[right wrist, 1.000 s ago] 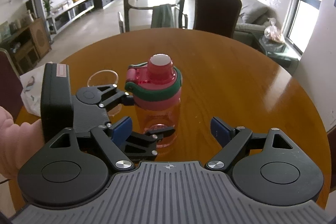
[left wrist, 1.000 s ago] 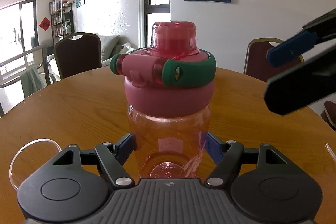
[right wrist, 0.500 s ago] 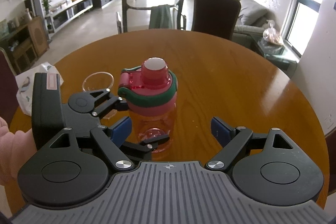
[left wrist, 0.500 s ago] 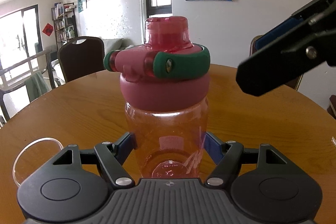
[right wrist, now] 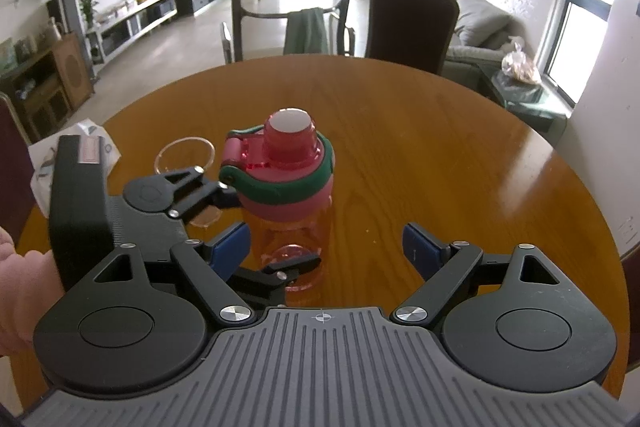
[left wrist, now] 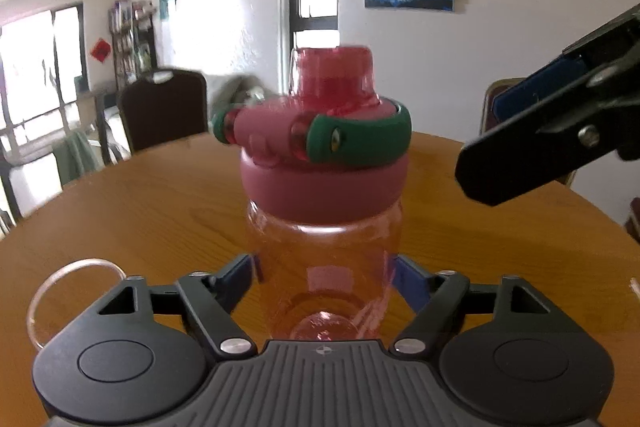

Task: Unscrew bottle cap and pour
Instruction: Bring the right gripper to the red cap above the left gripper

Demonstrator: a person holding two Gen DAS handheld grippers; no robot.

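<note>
A translucent pink bottle [left wrist: 324, 267] [right wrist: 294, 227] stands upright on the round wooden table [right wrist: 440, 147]. Its pink screw cap [left wrist: 320, 191] [right wrist: 280, 207] carries a green ring handle [left wrist: 360, 143] and a closed pink spout lid [right wrist: 290, 131]. My left gripper [left wrist: 326, 279] [right wrist: 276, 231] is shut on the bottle's lower body, one blue pad on each side. In its own view my right gripper [right wrist: 324, 249] is open, above and just in front of the bottle, touching nothing. One of its fingers [left wrist: 540, 147] hangs to the right of the cap in the left wrist view.
A clear glass dish [left wrist: 80, 261] [right wrist: 184, 141] sits on the table left of the bottle. A white paper [right wrist: 80, 135] lies at the left table edge. A person's hand [right wrist: 16, 287] holds the left gripper. Chairs [right wrist: 412, 23] stand beyond the far edge.
The right gripper's finger has come nearer to the cap in the left wrist view. The left gripper has swung slightly with the bottle still held. The right gripper stayed open.
</note>
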